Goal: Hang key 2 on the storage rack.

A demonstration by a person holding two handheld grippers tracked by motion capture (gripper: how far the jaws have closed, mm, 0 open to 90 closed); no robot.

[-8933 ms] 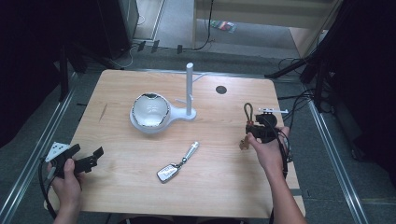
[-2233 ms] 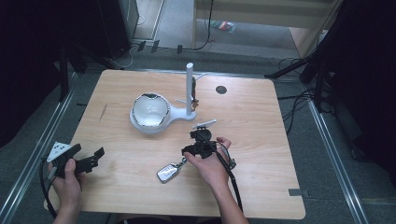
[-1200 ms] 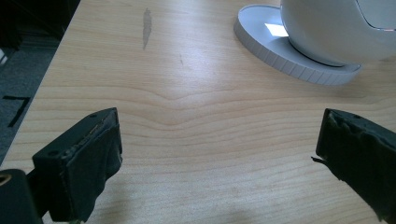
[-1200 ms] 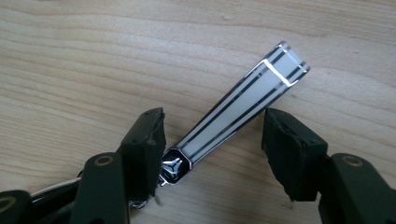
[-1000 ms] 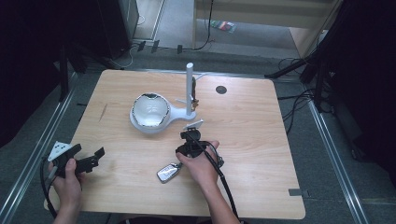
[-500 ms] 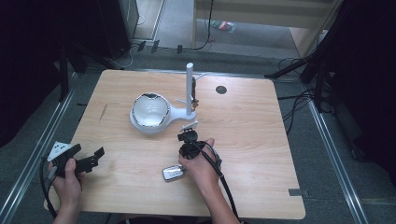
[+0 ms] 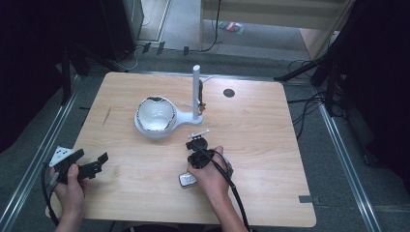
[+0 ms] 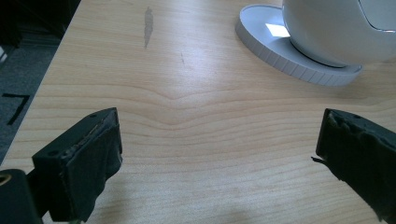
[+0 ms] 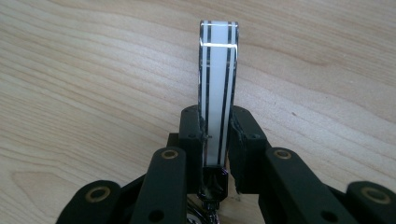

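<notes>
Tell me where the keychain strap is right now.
The keychain strap is pinched in the right gripper at the table's front middle, just in front of the white bowl stand.

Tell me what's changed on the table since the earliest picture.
The right hand-held gripper came from the table's right edge to the keychain near the middle, and its jaws have just been closing on the white striped strap. The left hand-held gripper, bowl-shaped stand and post stayed put.

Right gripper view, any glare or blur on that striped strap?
Right gripper view: striped strap sharp, a bright glint across its top end; near tongs links slightly soft. Left gripper view: a window-like reflection on the white base. High view: dim surroundings, table evenly lit.
</notes>
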